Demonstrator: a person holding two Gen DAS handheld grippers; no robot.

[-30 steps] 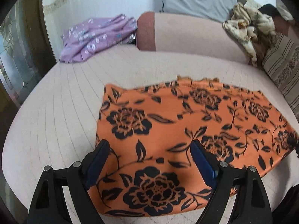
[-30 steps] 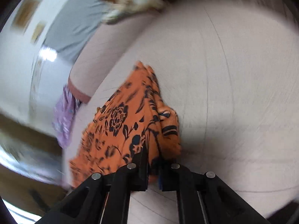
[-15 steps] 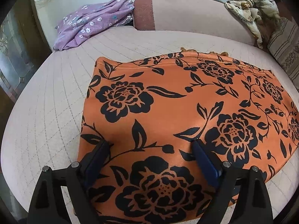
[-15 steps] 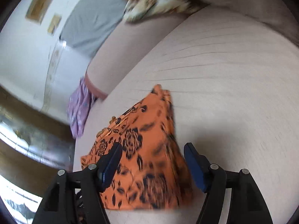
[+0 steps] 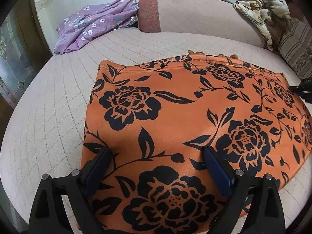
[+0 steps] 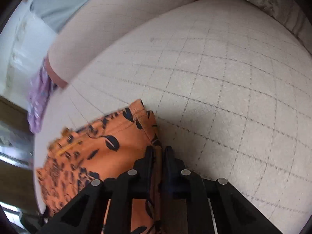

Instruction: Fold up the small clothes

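An orange garment with black flowers (image 5: 175,120) lies spread flat on a pale quilted cushion (image 5: 48,117). My left gripper (image 5: 156,154) is open, its blue fingertips resting on the cloth near its near-left part. In the right wrist view my right gripper (image 6: 158,152) is shut on the garment's right edge (image 6: 117,146), with a strip of orange cloth pinched between the jaws. A bit of the right gripper shows at the right edge of the left wrist view (image 5: 306,89).
A purple flowered cloth (image 5: 93,25) lies at the back left by the cushioned backrest (image 5: 195,13). A crumpled beige cloth (image 5: 261,5) and a striped pillow (image 5: 296,48) sit at the back right. A grey pillow (image 6: 58,2) lies behind the backrest.
My right gripper opened, dropped to the garment's right edge and has shut on it again. My left gripper moved forward over the spread cloth and stays open.
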